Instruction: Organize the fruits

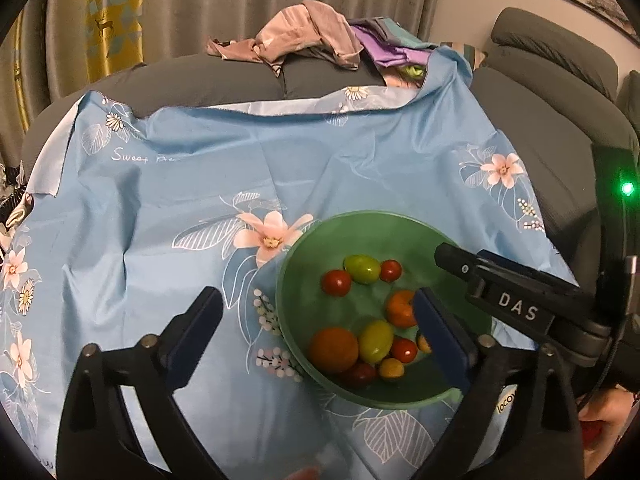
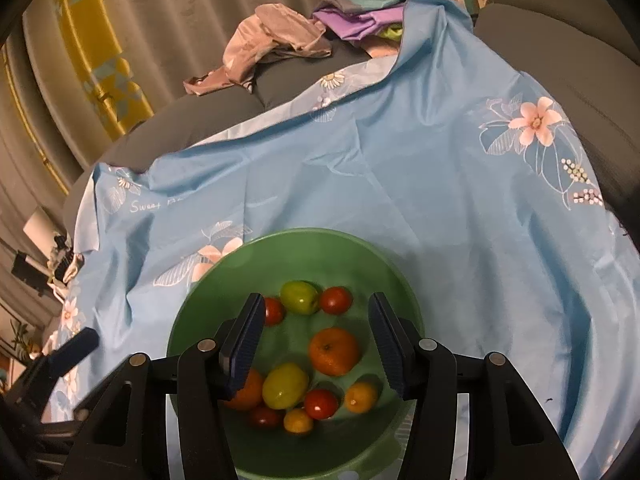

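Observation:
A green bowl [image 1: 296, 280] sits on the blue floral cloth and holds several small fruits: red tomatoes [image 1: 337, 283], green ones [image 1: 362, 268], oranges [image 1: 333, 349] and small yellow ones. My left gripper [image 1: 318, 310] is open and empty, its right finger over the bowl's near right side, its left finger over the cloth. My right gripper [image 2: 318, 334] is open and empty, hovering above the bowl [image 2: 224, 276] with an orange [image 2: 335, 351] and a green fruit [image 2: 285, 385] between its fingers. The right gripper's body also shows in the left wrist view [image 1: 520, 300].
The blue floral cloth [image 1: 280, 160] covers a grey sofa seat [image 1: 200, 80]. A heap of pink and purple clothes [image 1: 312, 36] lies at the back. Curtains hang behind. A grey sofa back [image 1: 560, 72] rises at the right.

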`<state>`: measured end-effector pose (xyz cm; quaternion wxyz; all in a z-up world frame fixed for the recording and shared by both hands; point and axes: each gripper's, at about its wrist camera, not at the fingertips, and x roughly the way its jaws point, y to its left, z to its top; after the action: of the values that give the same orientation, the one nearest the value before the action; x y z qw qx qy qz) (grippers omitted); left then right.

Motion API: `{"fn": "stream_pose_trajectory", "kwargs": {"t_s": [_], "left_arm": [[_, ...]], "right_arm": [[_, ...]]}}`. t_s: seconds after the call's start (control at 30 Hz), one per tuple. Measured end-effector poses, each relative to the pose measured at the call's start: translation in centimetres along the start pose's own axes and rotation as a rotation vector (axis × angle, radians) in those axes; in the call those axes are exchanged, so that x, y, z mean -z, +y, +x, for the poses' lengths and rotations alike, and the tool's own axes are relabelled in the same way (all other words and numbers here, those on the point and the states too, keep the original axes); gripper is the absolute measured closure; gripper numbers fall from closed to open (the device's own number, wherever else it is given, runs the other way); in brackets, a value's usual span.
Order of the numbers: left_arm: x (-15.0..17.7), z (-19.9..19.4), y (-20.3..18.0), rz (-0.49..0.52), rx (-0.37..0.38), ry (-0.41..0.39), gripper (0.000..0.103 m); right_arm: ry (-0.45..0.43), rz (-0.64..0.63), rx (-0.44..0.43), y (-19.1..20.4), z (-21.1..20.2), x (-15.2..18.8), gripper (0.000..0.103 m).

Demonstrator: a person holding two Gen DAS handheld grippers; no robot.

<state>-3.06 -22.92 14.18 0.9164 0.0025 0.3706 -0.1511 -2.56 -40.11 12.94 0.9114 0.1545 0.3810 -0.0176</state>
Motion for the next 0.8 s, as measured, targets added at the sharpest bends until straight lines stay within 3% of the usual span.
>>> {"fn": "stream_pose_trajectory", "kwargs": {"t_s": [0.23, 0.8], "left_arm": [[0.15, -0.12, -0.25, 0.016, -0.035, -0.007, 0.003], [0.15, -0.57, -0.25, 0.013, -0.017, -0.017, 0.003]], "right_arm": [[-0.004, -0.014, -0.004, 0.38, -0.20, 0.09, 0.049], [-0.010, -0.021, 0.006, 0.62, -0.57, -0.02, 0.049]]}}
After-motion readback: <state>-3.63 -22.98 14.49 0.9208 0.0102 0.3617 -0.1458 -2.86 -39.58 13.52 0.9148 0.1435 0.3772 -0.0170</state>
